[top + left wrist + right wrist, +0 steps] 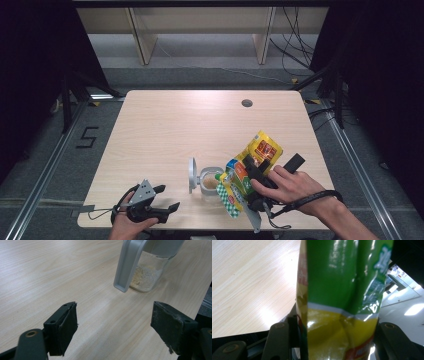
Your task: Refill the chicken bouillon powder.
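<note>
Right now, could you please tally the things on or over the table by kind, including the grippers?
Grippers: 2 (left gripper, right gripper)
Glass jars with hinged lid: 1 (jar)
Green and yellow packets: 1 (packet)
Total: 4

The high view is looking forward and down over the whole table (165, 125). The left gripper view, riding low near the tabletop, is facing the jar (150, 272) at 1 o'clock. The right gripper view is pressing close against the pouch (342, 300). All three are sharing the tabletop.
</note>
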Motion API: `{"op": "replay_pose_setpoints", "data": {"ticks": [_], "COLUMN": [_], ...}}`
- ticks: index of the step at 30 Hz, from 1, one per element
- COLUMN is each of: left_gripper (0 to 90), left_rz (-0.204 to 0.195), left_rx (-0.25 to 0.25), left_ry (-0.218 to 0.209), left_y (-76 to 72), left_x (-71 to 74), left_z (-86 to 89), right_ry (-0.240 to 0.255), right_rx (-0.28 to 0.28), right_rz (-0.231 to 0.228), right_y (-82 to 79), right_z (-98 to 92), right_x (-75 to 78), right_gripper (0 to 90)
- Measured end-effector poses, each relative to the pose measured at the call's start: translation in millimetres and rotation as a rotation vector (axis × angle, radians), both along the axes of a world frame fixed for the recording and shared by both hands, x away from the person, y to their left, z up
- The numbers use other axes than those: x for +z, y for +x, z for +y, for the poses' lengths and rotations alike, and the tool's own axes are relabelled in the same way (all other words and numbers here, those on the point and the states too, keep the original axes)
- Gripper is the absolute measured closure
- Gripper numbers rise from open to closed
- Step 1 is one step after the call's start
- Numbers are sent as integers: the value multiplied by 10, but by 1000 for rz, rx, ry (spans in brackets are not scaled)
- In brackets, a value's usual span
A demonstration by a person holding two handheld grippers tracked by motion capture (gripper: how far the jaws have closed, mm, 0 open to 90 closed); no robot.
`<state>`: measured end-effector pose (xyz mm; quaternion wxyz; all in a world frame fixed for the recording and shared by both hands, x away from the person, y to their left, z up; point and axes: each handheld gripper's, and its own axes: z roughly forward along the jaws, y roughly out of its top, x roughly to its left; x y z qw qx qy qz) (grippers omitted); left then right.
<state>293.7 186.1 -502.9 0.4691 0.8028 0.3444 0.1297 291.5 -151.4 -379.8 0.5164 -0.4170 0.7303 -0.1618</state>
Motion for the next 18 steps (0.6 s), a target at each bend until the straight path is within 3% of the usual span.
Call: {"op": "replay_pose_setpoints", "data": {"ticks": [5,10,13,18], "left_gripper": [207,207,207,207], "left_rz": [-1,-15,-1,-13], "left_rx": [4,-9,3,-8], "left_ry": [-10,24,2,15], "left_y": [-6,13,-3,10], "left_x": [3,1,-2,2], "left_z": [-5,11,-3,10], "right_ry": [-14,-3,-10,1], "right_rx": [19,7,15,5], "right_rz": [-1,0,2,4], "right_y": [11,2,3,2], "right_z": [14,2,4,-15], "right_x": [12,9,4,5], "right_gripper": [511,511,511,511]}}
